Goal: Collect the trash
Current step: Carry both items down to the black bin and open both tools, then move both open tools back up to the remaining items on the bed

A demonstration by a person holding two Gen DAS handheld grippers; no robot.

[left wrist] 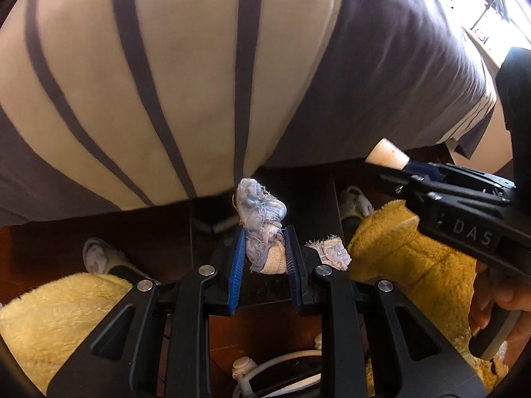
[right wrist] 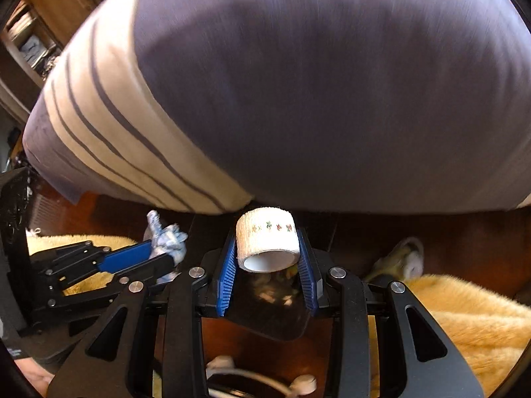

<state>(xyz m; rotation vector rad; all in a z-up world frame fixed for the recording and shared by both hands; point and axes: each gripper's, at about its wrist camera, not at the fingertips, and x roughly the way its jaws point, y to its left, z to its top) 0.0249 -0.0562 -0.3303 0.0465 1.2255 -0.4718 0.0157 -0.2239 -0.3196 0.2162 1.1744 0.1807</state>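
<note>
My left gripper [left wrist: 265,237] is shut on a frayed wad of pale blue and white gauze [left wrist: 262,205], which sticks out past the blue pads [left wrist: 237,265]. A second gauze scrap [left wrist: 330,252] lies just right of it. My right gripper [right wrist: 267,252] is shut on a white bandage roll [right wrist: 265,233] printed with small figures. Under the roll is a black glossy bin [right wrist: 275,318] with scraps inside. The left wrist view has the right gripper [left wrist: 381,165] and its roll [left wrist: 386,154] at the right. The right wrist view has the left gripper [right wrist: 166,255] and its wad [right wrist: 166,237] at the left.
A bed with a grey and cream striped cover [left wrist: 166,83] [right wrist: 298,99] overhangs both grippers. A person's legs in yellow fleecy trousers [left wrist: 415,258] [right wrist: 464,315] flank the bin, feet in slippers [left wrist: 99,258] on dark wooden floor. A white cable [left wrist: 265,368] lies below.
</note>
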